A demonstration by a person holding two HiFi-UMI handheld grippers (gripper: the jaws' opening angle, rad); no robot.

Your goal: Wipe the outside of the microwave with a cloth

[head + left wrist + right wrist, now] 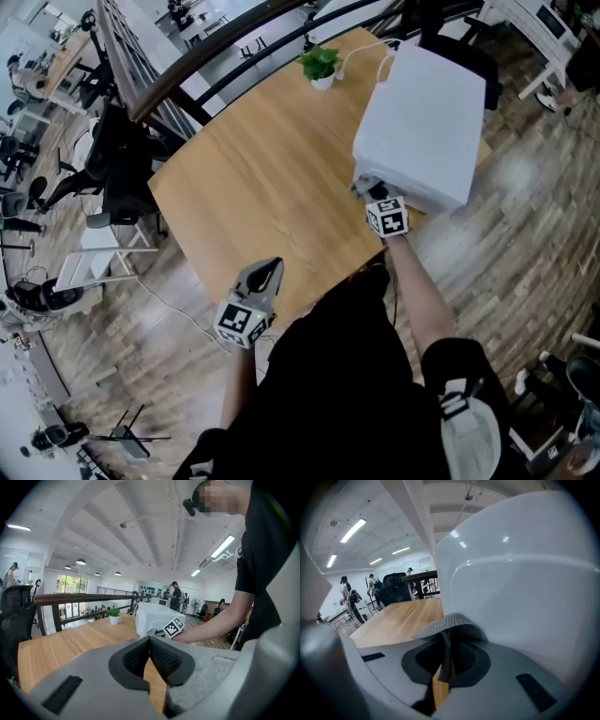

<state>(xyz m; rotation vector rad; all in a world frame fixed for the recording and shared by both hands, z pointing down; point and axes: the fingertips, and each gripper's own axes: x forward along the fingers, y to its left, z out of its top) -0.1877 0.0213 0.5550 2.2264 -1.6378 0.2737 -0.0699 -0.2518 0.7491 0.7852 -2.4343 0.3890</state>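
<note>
White microwave [422, 122] sits on the wooden table [253, 178], over at its right edge, w/ a small potted plant [321, 66] near its far-left corner. Right gripper [445, 641] has its jaws clamped on a grey cloth [446, 623]. The cloth bunches out past the tips and lies against the microwave's near side, low down. Left gripper [149, 640] hangs at the table's near edge, well apart from the microwave, jaws together w/ nothing btwn them.
</note>
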